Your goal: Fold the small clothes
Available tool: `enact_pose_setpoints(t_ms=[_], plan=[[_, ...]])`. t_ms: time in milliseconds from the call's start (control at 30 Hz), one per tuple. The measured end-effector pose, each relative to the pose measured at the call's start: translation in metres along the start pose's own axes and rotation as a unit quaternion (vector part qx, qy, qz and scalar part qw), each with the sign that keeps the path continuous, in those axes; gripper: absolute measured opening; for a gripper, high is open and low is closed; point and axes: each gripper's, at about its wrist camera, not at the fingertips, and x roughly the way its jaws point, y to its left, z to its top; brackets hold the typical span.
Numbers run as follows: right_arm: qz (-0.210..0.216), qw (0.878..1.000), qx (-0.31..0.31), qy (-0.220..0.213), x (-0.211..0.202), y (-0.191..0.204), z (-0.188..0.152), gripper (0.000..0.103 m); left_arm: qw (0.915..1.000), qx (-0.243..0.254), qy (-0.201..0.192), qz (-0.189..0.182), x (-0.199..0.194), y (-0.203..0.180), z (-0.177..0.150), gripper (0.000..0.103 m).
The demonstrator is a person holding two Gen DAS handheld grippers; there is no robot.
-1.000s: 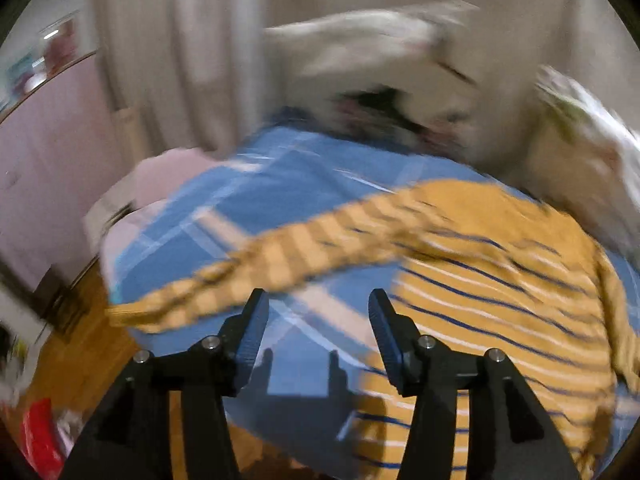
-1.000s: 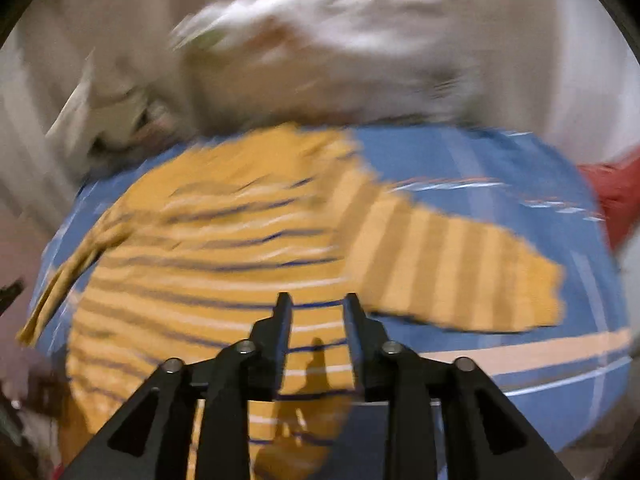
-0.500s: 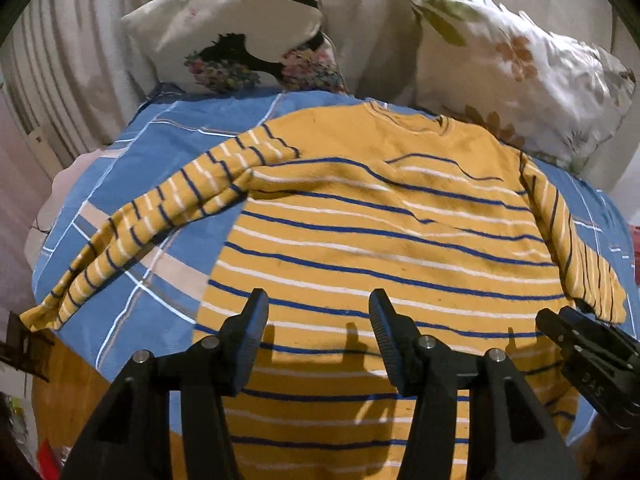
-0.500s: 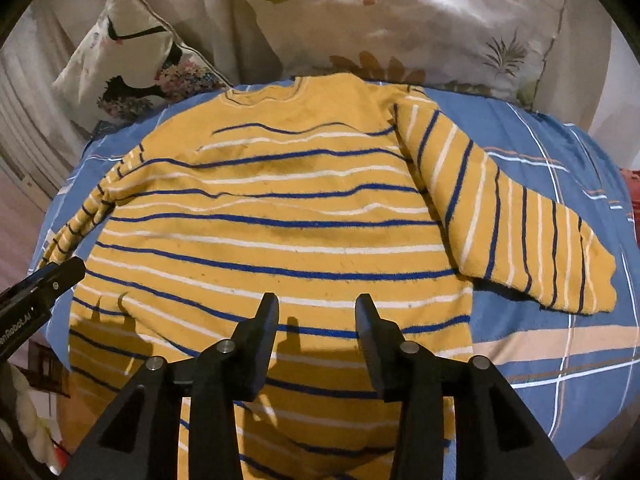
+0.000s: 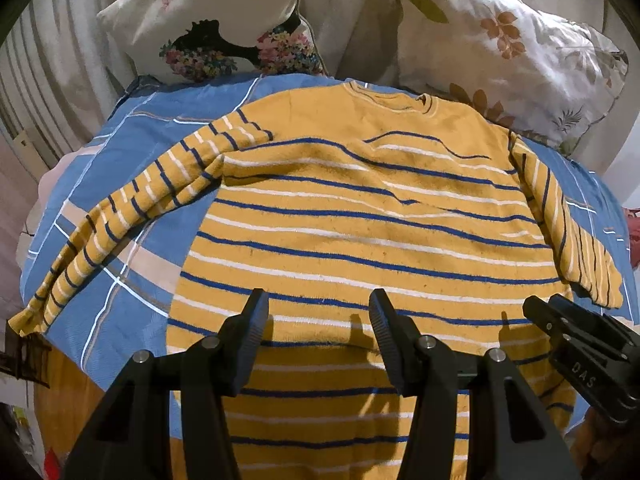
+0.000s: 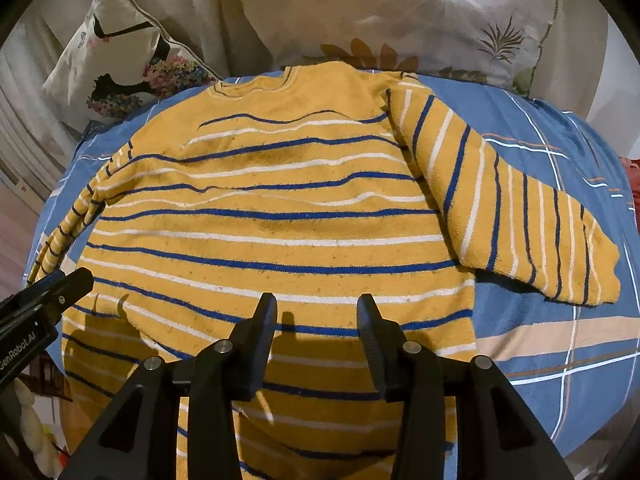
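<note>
A yellow sweater (image 5: 360, 220) with blue and white stripes lies flat on a blue checked bed cover (image 5: 152, 152), collar toward the pillows. One sleeve (image 5: 140, 208) stretches out to the left edge of the bed. The other sleeve (image 6: 500, 208) lies angled beside the body on the right. My left gripper (image 5: 318, 300) hovers open above the sweater's lower left part with nothing between its fingers. My right gripper (image 6: 317, 302) hovers open above the sweater (image 6: 260, 220) near the hem, also empty. Each gripper shows at the edge of the other's view: right gripper (image 5: 536, 308), left gripper (image 6: 80, 276).
Two flower-print pillows (image 5: 224, 24) (image 5: 500, 48) lean against the wall behind the collar. The bed cover (image 6: 560, 340) shows bare to the right of the sweater. A curtain (image 5: 48, 92) hangs at the far left, with wooden floor (image 5: 64, 400) below the bed's left edge.
Both views have swung from a blurred sideways look to settle low over the sweater's hem end. The right gripper's jaws have spread wider. The left jaws keep the same gap.
</note>
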Motion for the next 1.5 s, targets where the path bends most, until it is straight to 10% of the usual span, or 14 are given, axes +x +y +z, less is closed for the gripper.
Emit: enact_pose_setpoints(t_ms=[1500], plan=[[-0.003, 1.0, -0.008, 0.004, -0.014, 0.011, -0.036, 0.052, 0.9991, -0.026, 0.03, -0.013, -0.013, 0.02, -0.043, 0.051]])
